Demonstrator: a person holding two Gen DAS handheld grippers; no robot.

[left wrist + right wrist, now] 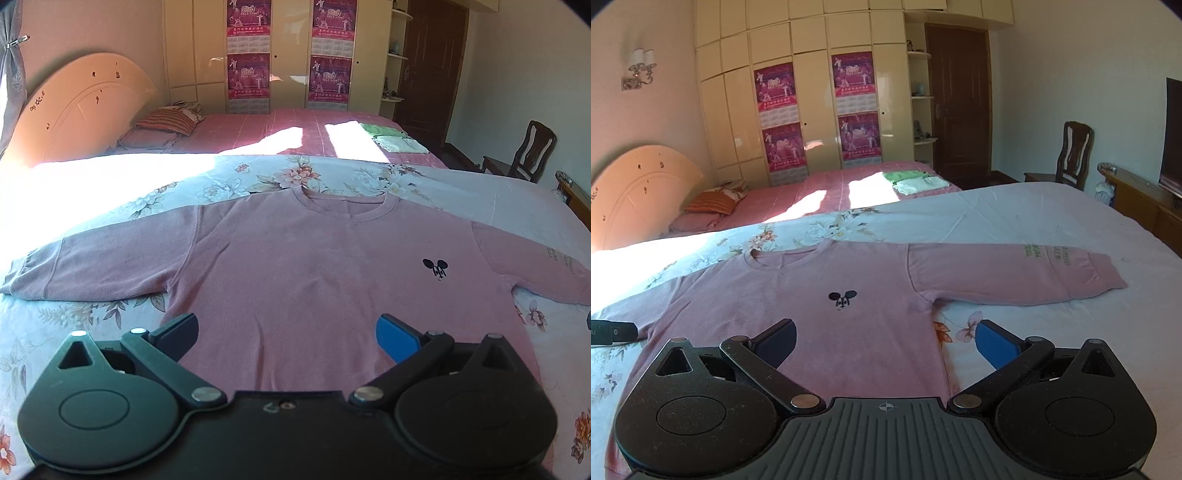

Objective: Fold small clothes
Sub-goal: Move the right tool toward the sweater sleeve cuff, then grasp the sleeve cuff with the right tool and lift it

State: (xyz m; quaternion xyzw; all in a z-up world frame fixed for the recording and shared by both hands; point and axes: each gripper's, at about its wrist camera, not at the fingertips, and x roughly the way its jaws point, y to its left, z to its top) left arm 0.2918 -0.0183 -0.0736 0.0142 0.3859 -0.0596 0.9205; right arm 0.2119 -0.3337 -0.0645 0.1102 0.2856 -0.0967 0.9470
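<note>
A pink long-sleeved sweatshirt (295,258) lies flat and face up on the floral bedsheet (92,321), both sleeves spread out, a small black mouse logo (436,268) on its chest. My left gripper (288,338) hovers open over the lower body of the shirt, nothing between its fingers. In the right wrist view the same sweatshirt (857,295) shows its right sleeve (1015,277) stretched to the right. My right gripper (886,343) is open above the shirt's lower right side, straddling the side seam. A dark piece of the left gripper (613,332) shows at the left edge.
A second bed with a pink cover (280,129) stands behind, with a striped pillow (166,120) and folded green and white clothes (391,138). Wardrobe (812,103), wooden chair (1071,155), low cabinet (1145,199) with a TV at right. Bright sunlight washes out the sheet's left part.
</note>
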